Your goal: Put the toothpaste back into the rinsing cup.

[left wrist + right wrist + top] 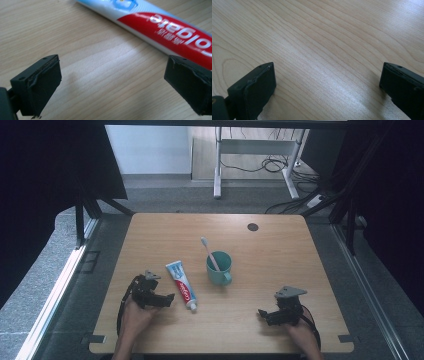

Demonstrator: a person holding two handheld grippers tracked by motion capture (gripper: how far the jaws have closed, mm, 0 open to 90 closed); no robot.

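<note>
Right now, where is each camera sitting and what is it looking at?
High view: sits above the person's side, looking forward and down on the table; both hands, left gripper and right gripper show.
Left gripper view: rides the left gripper, looking along its open jaws at the toothpaste tube.
Right gripper view: rides the right gripper, jaws open over bare wood.
Shared: high and left gripper views both show the toothpaste tube.

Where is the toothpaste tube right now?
In the high view the toothpaste tube lies flat on the table, between the left gripper and the green cup, cap toward the person.
</note>
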